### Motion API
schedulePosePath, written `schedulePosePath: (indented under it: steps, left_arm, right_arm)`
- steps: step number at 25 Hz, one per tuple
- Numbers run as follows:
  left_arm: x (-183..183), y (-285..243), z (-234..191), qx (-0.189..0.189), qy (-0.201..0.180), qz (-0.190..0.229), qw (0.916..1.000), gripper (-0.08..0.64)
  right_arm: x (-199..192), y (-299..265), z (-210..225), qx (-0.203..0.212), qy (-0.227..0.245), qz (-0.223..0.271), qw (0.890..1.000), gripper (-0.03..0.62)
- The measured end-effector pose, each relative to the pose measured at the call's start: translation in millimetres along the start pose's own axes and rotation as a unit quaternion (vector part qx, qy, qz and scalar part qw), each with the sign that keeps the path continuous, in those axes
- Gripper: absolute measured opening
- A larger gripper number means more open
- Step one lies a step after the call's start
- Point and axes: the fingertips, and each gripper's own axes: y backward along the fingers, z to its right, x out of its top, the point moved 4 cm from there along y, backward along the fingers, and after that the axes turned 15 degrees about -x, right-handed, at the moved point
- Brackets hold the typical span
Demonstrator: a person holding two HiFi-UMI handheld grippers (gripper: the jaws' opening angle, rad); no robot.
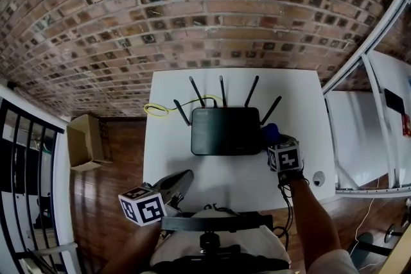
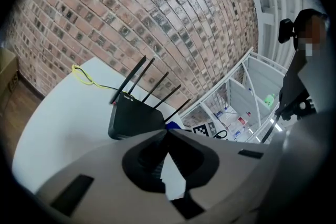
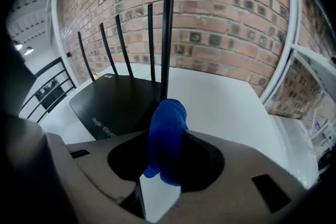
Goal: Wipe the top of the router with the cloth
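Note:
The black router [image 1: 225,130] lies flat in the middle of the white table [image 1: 167,157], its several antennas standing along the far edge. A bunched blue cloth [image 1: 270,133] hangs just off the router's right edge, with my right gripper [image 1: 274,138] shut on it. In the right gripper view the cloth [image 3: 167,136] bulges from between the jaws of the right gripper [image 3: 167,128], with the router [image 3: 118,102] just ahead and to the left. My left gripper [image 1: 185,175] hovers over the table's near left part, short of the router. In its own view this left gripper [image 2: 167,132] has its tips together, holding nothing.
A yellow cable [image 1: 157,110] loops on the table behind the router's left corner. A small round white object [image 1: 319,178] sits near the table's right front corner. A cardboard box [image 1: 87,141] stands on the wooden floor at left. White rails [image 1: 359,67] run along the right.

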Motion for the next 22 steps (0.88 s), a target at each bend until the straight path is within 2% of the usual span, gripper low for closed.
schedulePosePath:
  steps: [4, 12, 15, 22]
  left_arm:
    - [-2.3, 7.4, -3.7, 0.013, 0.005, 0.007, 0.9999, 0.025]
    - [4.1, 6.9, 10.9, 0.014, 0.033, 0.032, 0.9988, 0.025]
    - [4.5, 7.9, 10.7, 0.018, 0.029, 0.039, 0.9987, 0.025]
    - [-1.0, 3.7, 12.0, 0.013, 0.040, 0.030, 0.9987, 0.025]
  right_arm:
    - [8.1, -8.4, -9.9, 0.025, 0.031, 0.005, 0.999, 0.144]
    - [4.3, -23.7, -19.2, 0.033, 0.090, -0.006, 0.995, 0.144]
    - [6.7, -23.4, -23.6, 0.033, 0.118, -0.009, 0.992, 0.144]
    - [10.5, -11.0, -26.4, 0.037, 0.134, 0.011, 0.990, 0.144]
